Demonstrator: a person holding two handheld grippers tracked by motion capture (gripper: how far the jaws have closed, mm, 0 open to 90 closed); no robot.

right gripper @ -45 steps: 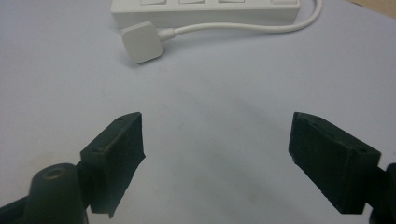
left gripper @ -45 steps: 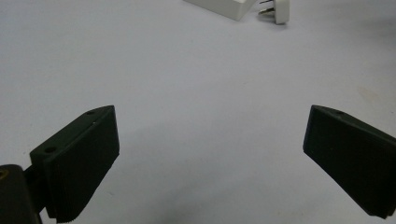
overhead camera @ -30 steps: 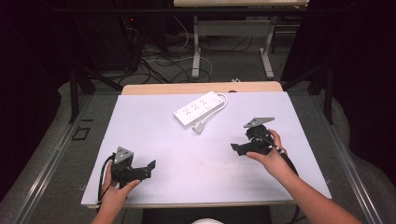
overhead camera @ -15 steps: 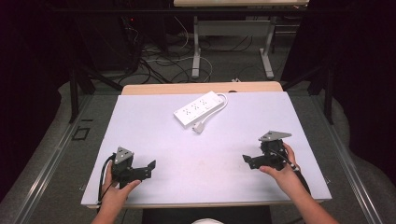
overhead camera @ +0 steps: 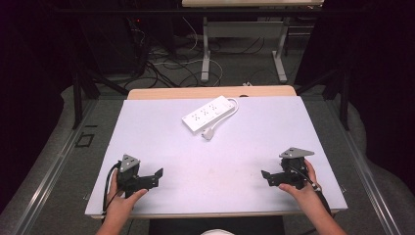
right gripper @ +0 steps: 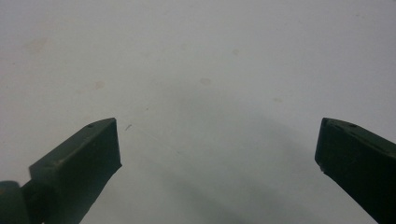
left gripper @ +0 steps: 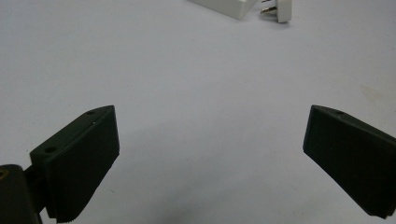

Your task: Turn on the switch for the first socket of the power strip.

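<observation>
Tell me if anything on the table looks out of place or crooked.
Nothing is spilled or broken. The white power strip lies slantwise to the table's edges, toward the far side, with its cord looped at one end and its plug resting loose on the tabletop beside it, not plugged in.

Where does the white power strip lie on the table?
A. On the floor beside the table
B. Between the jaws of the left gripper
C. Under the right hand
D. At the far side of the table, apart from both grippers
D: the power strip lies near the table's far edge, while the left gripper and right gripper sit at the near edge.
</observation>
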